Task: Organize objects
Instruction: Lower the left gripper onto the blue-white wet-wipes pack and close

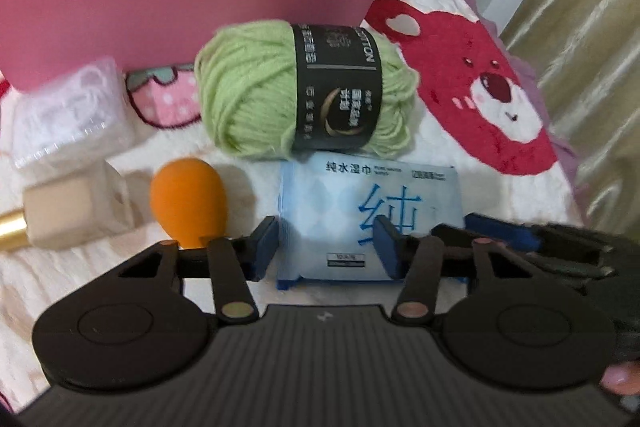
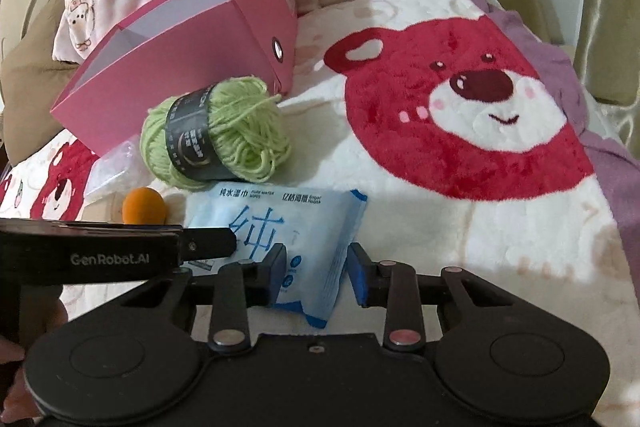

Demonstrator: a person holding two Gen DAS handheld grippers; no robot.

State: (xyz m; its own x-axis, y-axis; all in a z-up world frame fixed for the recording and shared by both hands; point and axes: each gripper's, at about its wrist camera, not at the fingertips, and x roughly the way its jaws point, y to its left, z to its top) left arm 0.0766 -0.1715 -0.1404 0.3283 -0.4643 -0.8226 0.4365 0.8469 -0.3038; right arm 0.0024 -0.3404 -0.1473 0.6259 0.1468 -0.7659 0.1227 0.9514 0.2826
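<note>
Both grippers, left gripper and right gripper, pinch a pale blue wet wipes pack printed with blue characters, lying on the bed blanket.

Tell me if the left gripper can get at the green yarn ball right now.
Probably not yet: the left gripper is shut on the wipes pack. The yarn ball lies just beyond, uncovered.

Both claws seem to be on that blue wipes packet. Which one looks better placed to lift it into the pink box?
Probably the left gripper: it spans the wipes packet broadly, on the pink box side. The right gripper pinches only one end.
</note>
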